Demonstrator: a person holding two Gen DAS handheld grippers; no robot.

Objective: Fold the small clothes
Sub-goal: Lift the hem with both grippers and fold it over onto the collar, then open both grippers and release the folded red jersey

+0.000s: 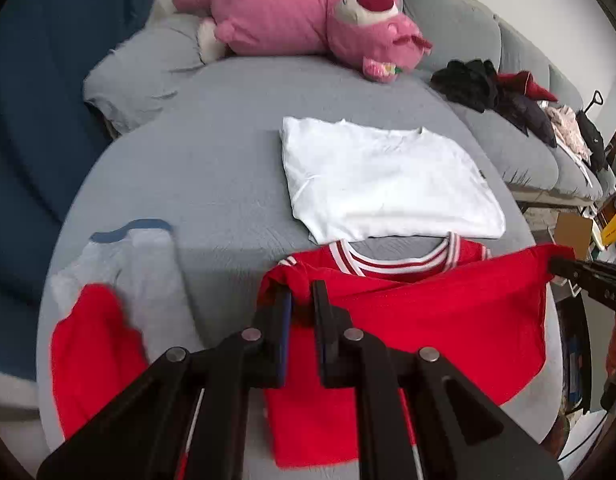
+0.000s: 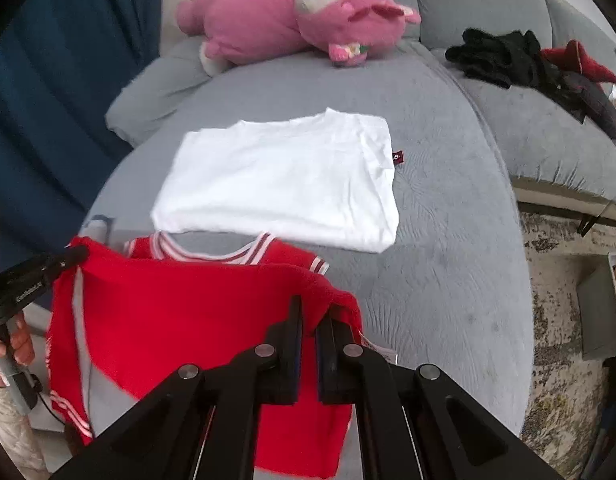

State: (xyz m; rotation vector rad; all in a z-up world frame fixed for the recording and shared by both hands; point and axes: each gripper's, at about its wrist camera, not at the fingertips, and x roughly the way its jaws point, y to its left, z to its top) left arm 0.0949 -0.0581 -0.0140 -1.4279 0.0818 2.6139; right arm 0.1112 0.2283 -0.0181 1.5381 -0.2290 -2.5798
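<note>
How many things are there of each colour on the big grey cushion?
Red: 1, the red shirt, held up by the left tongs and the right tongs
White: 1, the folded white shirt
Pink: 1, the plush toy
Pale grey and red: 1, the small garment
Total: 4

White folded tee (image 2: 284,176) blocks ahead, bare grey cushion (image 2: 447,240) free to its right
</note>
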